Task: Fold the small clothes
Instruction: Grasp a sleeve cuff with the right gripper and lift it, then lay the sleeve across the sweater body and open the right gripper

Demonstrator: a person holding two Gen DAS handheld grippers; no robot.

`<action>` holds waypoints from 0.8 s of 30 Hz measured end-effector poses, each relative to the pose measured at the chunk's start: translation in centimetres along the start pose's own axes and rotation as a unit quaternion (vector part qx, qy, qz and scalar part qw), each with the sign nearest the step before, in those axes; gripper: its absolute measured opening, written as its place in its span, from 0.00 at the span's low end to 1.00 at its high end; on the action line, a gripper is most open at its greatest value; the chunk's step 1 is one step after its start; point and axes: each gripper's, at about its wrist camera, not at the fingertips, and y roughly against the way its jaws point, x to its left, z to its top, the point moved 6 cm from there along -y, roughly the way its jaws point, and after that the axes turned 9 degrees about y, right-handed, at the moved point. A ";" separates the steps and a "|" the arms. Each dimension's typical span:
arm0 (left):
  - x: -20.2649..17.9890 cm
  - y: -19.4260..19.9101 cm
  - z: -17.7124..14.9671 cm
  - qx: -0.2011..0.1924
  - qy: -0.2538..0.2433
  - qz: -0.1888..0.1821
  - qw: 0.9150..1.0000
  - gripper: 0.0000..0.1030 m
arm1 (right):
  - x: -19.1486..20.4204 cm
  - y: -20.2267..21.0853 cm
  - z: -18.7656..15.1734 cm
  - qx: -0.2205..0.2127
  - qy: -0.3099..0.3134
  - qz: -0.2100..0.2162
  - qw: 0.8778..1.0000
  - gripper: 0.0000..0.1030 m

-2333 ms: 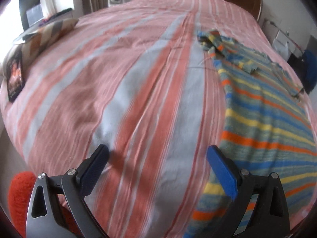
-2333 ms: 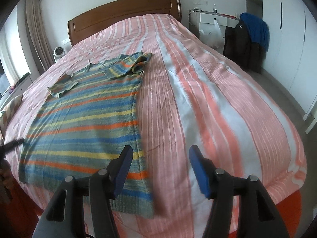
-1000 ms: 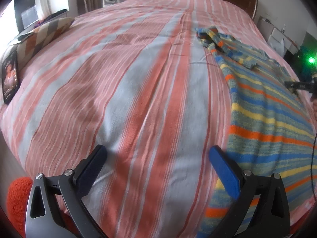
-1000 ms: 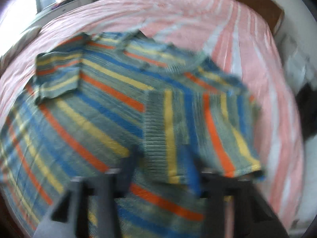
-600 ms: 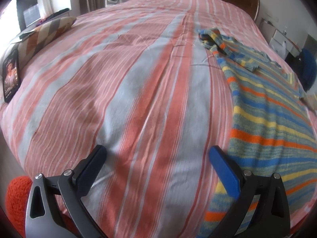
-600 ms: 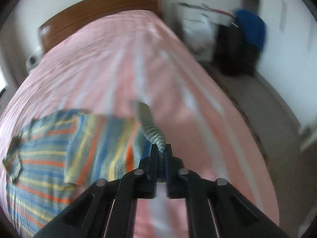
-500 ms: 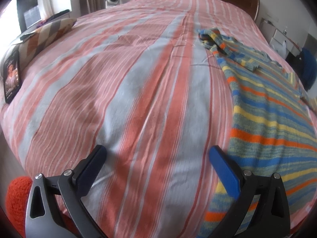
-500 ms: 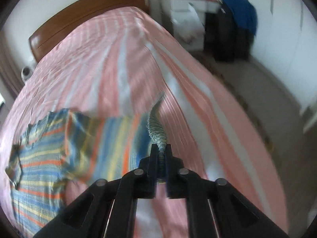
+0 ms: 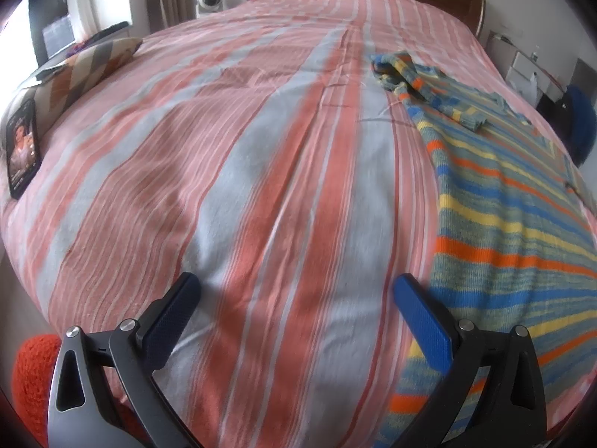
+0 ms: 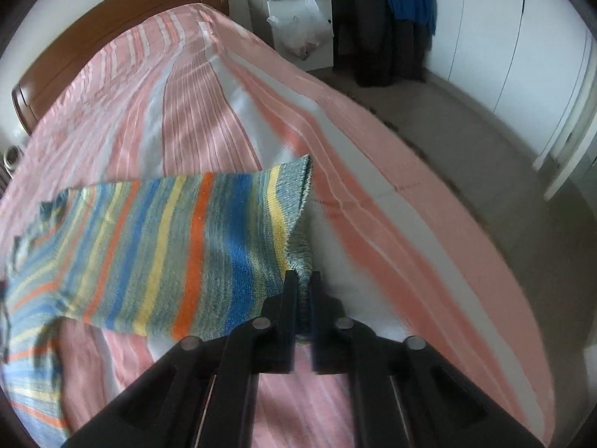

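A striped knit sweater (image 9: 515, 224) in blue, yellow, orange and grey-green lies flat on the right side of the bed in the left wrist view. Its far sleeve (image 9: 406, 74) is bunched near the headboard. My left gripper (image 9: 294, 298) is open and empty, low over the near edge of the bed, left of the sweater's hem. My right gripper (image 10: 304, 280) is shut on the cuff of the other sleeve (image 10: 186, 246) and holds it stretched out above the bedspread.
The bed has a pink, red and pale blue striped cover (image 9: 261, 149) and a wooden headboard (image 10: 112, 11). A patterned cushion (image 9: 82, 71) and a phone (image 9: 22, 149) lie at the left edge. A white cabinet (image 10: 298, 11) and dark clothes (image 10: 391, 30) stand right of the bed.
My right gripper closed on the sleeve cuff and has pulled the sleeve out sideways, away from the body of the sweater. The left gripper has barely moved.
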 end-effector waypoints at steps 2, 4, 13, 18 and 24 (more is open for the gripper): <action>0.0 0.0 0.0 -0.001 0.000 0.001 1.000 1.00 | -0.9 0.3 0.0 -0.002 -0.021 0.026 0.999 0.06; 0.1 0.0 0.0 -0.003 -0.001 0.004 1.000 1.00 | -2.0 1.1 -0.1 -0.004 -0.026 0.026 0.999 0.07; -0.1 0.0 -0.1 -0.004 -0.013 0.015 1.000 1.00 | 2.8 4.5 -0.5 -0.046 0.041 0.125 0.990 0.31; -0.3 4.5 2.8 -0.040 -0.026 0.023 0.999 0.98 | 2.7 2.3 -3.1 -0.023 0.045 0.061 0.997 0.29; -11.3 8.0 11.3 -0.081 -0.175 -0.100 0.976 0.99 | 6.1 7.5 -6.7 -0.064 0.083 0.084 0.991 0.35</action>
